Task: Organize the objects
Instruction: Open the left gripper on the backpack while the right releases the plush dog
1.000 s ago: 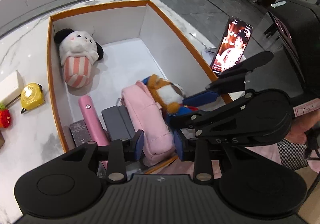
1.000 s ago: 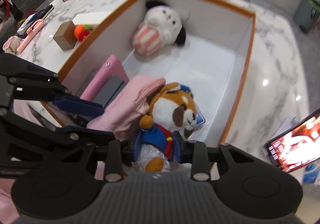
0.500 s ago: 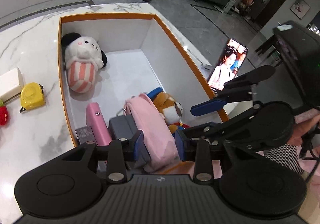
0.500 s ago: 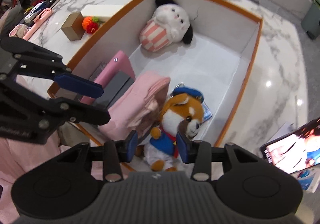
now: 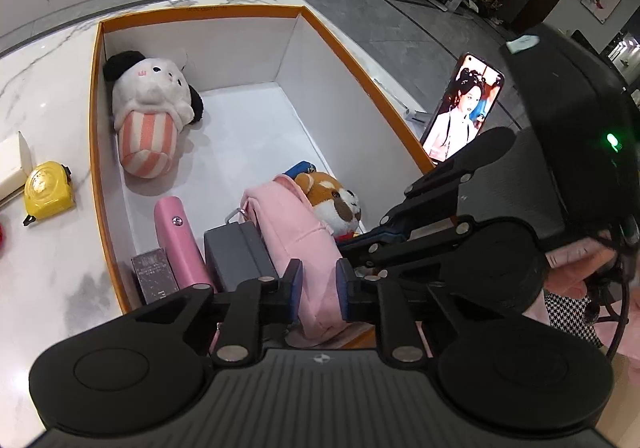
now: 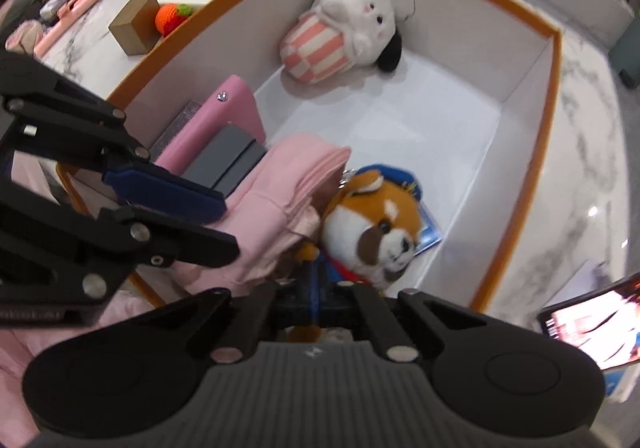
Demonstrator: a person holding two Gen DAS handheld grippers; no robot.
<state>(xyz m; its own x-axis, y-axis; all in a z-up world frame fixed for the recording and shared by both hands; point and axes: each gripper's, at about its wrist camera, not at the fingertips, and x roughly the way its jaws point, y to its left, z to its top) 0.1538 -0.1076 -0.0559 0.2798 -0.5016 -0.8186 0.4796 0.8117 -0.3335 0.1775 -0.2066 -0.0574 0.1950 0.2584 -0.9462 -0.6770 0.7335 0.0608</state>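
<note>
We look down along two handheld claws into a white box with an orange rim (image 5: 93,95) on a marble counter (image 5: 44,280). The left claw (image 5: 318,286) is closing on the near end of a pink pouch (image 5: 296,232), its blue pads (image 5: 295,284) pressed against the cloth on either side. The pouch stands at the near end of the box, with a dark grey case (image 5: 236,252), a pink case (image 5: 176,244) and a small dark carton (image 5: 154,276) packed beside it. The right claw (image 6: 314,298) is pinched together over the blue-clothed body of an orange and white stuffed dog (image 6: 372,224); its fingertips are blurred, so we cannot tell how much of the toy it grips. The dog sits just beside the pouch, touching it. A white stuffed animal with black ears and a pink striped bottom (image 5: 154,107) lies against the far left wall. Outside the box, a yellow tape measure (image 5: 48,187) rests on the counter, and a phone (image 5: 464,111) with a lit screen stands propped on the other side.
</note>
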